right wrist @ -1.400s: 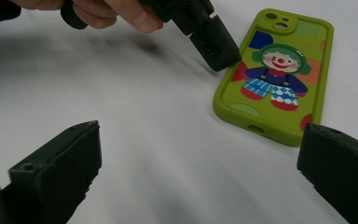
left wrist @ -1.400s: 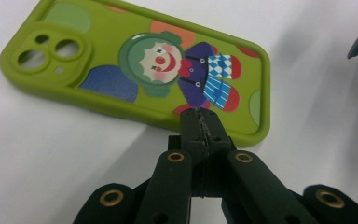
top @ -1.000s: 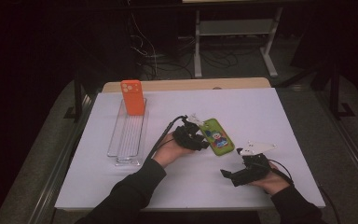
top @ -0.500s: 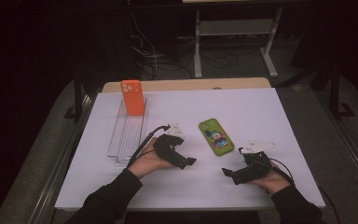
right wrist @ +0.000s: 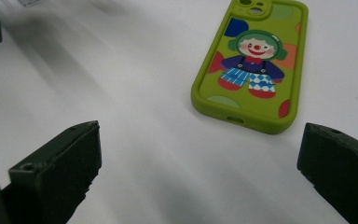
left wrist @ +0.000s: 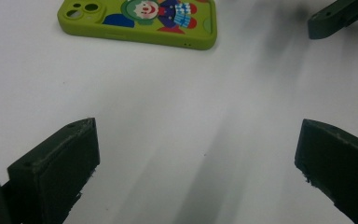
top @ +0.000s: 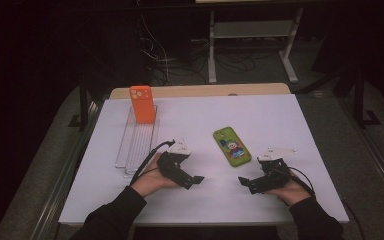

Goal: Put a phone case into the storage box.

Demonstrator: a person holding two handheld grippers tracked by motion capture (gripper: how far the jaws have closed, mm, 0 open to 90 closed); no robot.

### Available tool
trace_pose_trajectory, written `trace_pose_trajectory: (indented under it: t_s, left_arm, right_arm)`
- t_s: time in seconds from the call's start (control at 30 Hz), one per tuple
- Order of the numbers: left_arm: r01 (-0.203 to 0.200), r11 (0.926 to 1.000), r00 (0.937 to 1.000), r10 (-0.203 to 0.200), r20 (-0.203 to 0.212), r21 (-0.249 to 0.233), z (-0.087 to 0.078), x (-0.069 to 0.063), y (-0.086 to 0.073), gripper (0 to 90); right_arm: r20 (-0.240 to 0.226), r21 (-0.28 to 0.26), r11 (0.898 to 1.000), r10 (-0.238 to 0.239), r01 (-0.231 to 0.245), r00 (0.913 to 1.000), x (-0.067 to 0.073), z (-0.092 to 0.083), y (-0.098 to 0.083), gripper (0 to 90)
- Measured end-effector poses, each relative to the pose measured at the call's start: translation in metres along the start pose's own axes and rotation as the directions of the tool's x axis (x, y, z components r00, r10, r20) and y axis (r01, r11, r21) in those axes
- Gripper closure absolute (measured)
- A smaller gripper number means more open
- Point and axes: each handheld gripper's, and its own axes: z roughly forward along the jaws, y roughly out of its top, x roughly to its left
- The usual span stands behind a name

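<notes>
Two hand-held grippers flanked the green phone case (top: 232,146): the left hand-held gripper (top: 192,180), jaws just opened wide and empty, lay lower left of it; the right hand-held gripper (top: 245,182), also wide, sat nearer, below it. Its long axis ran up-frame on the white surface (top: 280,120); dark room behind.

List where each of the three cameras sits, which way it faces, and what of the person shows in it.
High view: fixed above the person's side, facing forward and down on the white table; both forearms, left claw and right claw show.
Left gripper view: rides the left claw, looking low across the table at the green clown phone case; its open jaws show.
Right gripper view: rides the right claw, facing the same case; its open jaws show.
Shared: all three views show the case.
</notes>
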Motion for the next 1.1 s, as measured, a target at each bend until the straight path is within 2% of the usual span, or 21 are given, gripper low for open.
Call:
trace_pose_trajectory:
  t_s: [0.03,0.13,0.2,0.27,0.4,0.57,0.67,0.97,1.1]
  left_arm:
    - [0.008,0.9999,1.0000,-0.008,0.002,-0.009,0.000,0.000,0.000,0.0]
    - [0.008,1.0000,0.9999,-0.008,0.013,0.000,0.000,0.001,-0.001,0.0]
    - [-0.019,0.9997,0.9997,0.018,0.013,0.017,0.002,0.002,-0.001,0.0]
    - [0.002,0.9999,0.9999,-0.002,0.012,0.012,0.004,0.000,-0.001,0.0]
    - [-0.003,1.0000,1.0000,0.003,0.009,0.009,0.004,0.001,-0.001,0.0]
    - [-0.010,0.9999,1.0000,0.010,-0.001,-0.004,0.003,0.003,-0.001,0.0]
    - [0.021,0.9996,0.9998,-0.021,-0.001,-0.020,0.003,0.003,-0.001,0.0]
    - [0.027,0.9996,0.9995,-0.027,-0.013,-0.002,0.000,0.006,-0.002,0.0]
    - [0.022,0.9998,0.9996,-0.022,-0.017,-0.003,0.000,0.007,-0.002,0.0]
  right_arm:
    - [0.001,-0.002,1.000,0.017,-0.017,0.9999,0.000,-0.001,0.001,0.0]
    - [0.014,-0.012,1.000,0.025,-0.025,0.9996,-0.003,-0.004,0.004,0.0]
    - [0.022,-0.003,0.999,0.037,-0.037,0.9991,-0.003,-0.005,0.009,0.0]
    - [0.027,-0.005,0.999,0.046,-0.045,0.9986,-0.004,-0.005,0.014,0.0]
    - [0.031,0.007,0.998,0.065,-0.066,0.9974,-0.004,-0.005,0.024,0.0]
    - [0.050,-0.007,0.997,0.073,-0.073,0.9961,-0.008,-0.002,0.038,0.0]
    - [0.056,-0.014,0.997,0.076,-0.075,0.9956,-0.009,0.000,0.050,0.0]
    - [0.071,-0.019,0.998,0.059,-0.058,0.9957,-0.016,0.008,0.076,0.0]
    - [0.080,-0.017,0.998,0.069,-0.068,0.9944,-0.019,0.011,0.086,0.0]
